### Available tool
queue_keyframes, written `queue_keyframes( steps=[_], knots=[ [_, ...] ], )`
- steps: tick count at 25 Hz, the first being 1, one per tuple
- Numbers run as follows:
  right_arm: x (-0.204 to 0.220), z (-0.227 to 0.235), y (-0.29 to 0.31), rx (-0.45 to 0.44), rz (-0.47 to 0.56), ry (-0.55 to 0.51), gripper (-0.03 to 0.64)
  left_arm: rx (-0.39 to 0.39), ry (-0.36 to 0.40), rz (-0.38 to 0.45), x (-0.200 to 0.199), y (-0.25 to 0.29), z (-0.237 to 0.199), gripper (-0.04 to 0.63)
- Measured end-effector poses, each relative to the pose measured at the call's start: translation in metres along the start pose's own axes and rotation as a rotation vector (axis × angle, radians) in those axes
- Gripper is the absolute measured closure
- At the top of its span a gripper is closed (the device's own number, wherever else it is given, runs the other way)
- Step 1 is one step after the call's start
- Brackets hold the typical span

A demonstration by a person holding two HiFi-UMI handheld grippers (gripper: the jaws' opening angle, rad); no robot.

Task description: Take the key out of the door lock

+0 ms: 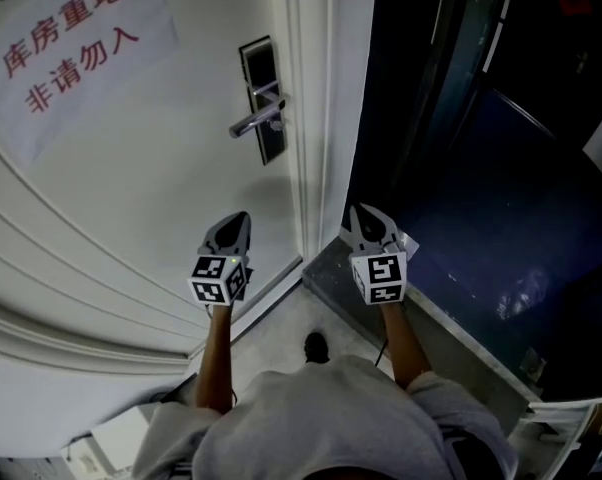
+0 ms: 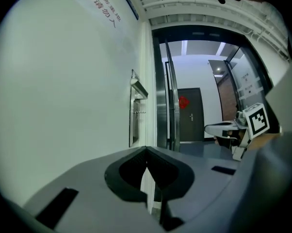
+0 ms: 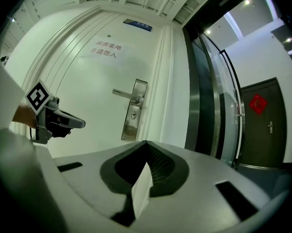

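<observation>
Left gripper (image 1: 243, 217): grey jaws pressed together, tips meeting, nothing between them in the left gripper view (image 2: 146, 149). Right gripper (image 1: 357, 211): jaws also pressed together and empty in the right gripper view (image 3: 146, 142). Both are held out roughly level and side by side, touching nothing.

The dark rectangular metal lock plate (image 1: 262, 96) with its silver lever handle (image 1: 255, 121) sits on the white panelled door (image 1: 151, 168), ahead of both grippers and well apart from them. It is nearer the left gripper's line. The right gripper is off to the side, by the door frame and the dark glass wall (image 1: 461, 138).

Key: a small stub juts from the plate below the lever (image 2: 137, 111), too small to tell whether it is the key. A white paper notice with red characters (image 1: 71, 38) hangs on the door's upper left.
</observation>
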State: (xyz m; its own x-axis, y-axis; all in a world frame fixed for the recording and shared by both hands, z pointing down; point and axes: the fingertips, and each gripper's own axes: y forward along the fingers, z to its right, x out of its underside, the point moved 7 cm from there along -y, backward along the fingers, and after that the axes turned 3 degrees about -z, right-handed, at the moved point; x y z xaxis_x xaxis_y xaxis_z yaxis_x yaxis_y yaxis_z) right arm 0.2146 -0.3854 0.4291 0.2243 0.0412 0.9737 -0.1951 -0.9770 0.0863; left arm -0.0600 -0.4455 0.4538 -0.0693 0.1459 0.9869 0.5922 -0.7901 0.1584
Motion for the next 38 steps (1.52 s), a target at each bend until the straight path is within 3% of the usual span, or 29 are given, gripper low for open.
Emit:
queue_keyframes(
  steps=[13, 30, 38],
  knots=[
    [0.005, 0.037, 0.102, -0.066, 0.007, 0.0, 0.595, -0.047, 0.01, 0.0, -0.01, 0.077, -0.028, 0.578],
    [0.004, 0.015, 0.133, -0.099, -0.016, -0.014, 0.595, -0.052, 0.006, 0.001, -0.014, 0.074, -0.051, 0.578],
    [-0.007, -0.014, 0.149, -0.181, 0.015, -0.033, 0.595, -0.114, 0.005, 0.003, -0.015, 0.045, -0.067, 0.578]
  ],
)
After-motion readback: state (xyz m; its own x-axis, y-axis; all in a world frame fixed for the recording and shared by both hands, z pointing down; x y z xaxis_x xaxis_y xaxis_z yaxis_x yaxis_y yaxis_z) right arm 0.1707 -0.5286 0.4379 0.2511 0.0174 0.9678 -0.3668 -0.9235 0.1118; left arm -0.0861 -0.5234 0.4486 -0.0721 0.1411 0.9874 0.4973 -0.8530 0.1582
